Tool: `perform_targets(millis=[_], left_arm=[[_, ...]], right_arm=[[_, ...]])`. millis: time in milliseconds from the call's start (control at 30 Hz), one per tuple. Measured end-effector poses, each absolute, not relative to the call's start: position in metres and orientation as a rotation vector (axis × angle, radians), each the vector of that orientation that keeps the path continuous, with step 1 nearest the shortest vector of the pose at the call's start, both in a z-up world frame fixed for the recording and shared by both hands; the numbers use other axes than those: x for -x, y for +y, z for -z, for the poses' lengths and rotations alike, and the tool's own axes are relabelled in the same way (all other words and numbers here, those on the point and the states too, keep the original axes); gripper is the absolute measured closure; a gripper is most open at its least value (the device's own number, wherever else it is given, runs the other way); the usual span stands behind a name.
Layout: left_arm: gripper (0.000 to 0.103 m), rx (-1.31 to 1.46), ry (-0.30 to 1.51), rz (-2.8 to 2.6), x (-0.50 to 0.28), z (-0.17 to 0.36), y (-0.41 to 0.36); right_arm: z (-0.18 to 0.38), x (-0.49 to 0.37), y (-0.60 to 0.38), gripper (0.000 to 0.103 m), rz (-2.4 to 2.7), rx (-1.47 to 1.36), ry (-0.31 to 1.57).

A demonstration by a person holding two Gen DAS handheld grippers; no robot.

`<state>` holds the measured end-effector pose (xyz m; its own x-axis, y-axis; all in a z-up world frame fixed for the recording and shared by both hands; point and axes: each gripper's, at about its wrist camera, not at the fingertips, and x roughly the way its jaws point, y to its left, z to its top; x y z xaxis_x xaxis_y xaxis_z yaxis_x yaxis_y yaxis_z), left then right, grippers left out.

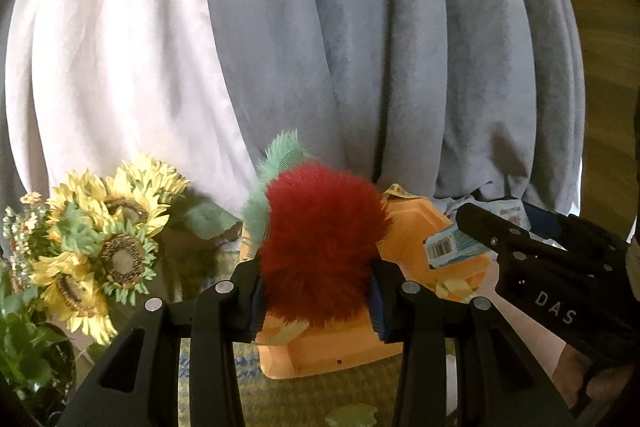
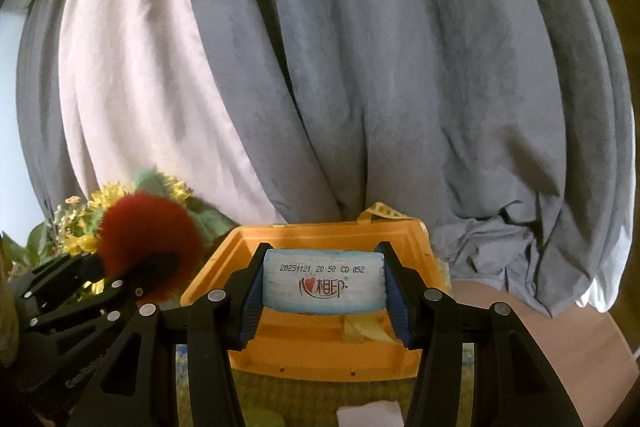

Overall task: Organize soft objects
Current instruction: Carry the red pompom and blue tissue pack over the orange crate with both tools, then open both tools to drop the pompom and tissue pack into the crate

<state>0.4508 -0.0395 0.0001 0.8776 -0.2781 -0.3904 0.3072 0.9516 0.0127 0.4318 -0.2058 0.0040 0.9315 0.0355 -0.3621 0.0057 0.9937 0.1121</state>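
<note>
My left gripper (image 1: 318,291) is shut on a red fluffy pompom (image 1: 324,243) with a teal fuzzy tuft (image 1: 276,163) behind it, held above the orange bin (image 1: 416,227). My right gripper (image 2: 320,287) is shut on a blue-and-white tissue pack (image 2: 322,281) with printed red characters, held over the same orange bin (image 2: 320,355). The right gripper also shows in the left wrist view (image 1: 444,241) with the pack (image 1: 456,245). The left gripper with the pompom (image 2: 150,241) shows at the left of the right wrist view. Yellow-green scraps lie in the bin.
A bunch of artificial sunflowers (image 1: 100,247) stands at the left. Grey (image 1: 400,47) and white (image 1: 112,47) curtains hang close behind the bin. The bin rests on a patterned mat (image 1: 320,399) on a wooden table (image 2: 560,339). A white paper (image 2: 368,415) lies at the near edge.
</note>
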Motion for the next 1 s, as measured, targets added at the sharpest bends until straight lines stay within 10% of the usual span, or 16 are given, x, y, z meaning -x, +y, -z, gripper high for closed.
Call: perform_targets(millis=[667,867,1000], left_arm=[[0.061,-0.142,0.545,0.329,-0.536,0.036,-0.065],[0.041,-0.138,0.584,0.331,-0.553,0.048,-0.069],[0.037,-0.135,0.578,0.32,-0.553,0.048,-0.066]], right_arm=[[0.033,-0.527,-0.225,0.05,0.012,-0.129,0.523],[0.044,-0.544,-0.231,0.049,0.027,-0.136,0.568],[0.047,-0.547,-0.235,0.03,0.033,-0.152,0.583]])
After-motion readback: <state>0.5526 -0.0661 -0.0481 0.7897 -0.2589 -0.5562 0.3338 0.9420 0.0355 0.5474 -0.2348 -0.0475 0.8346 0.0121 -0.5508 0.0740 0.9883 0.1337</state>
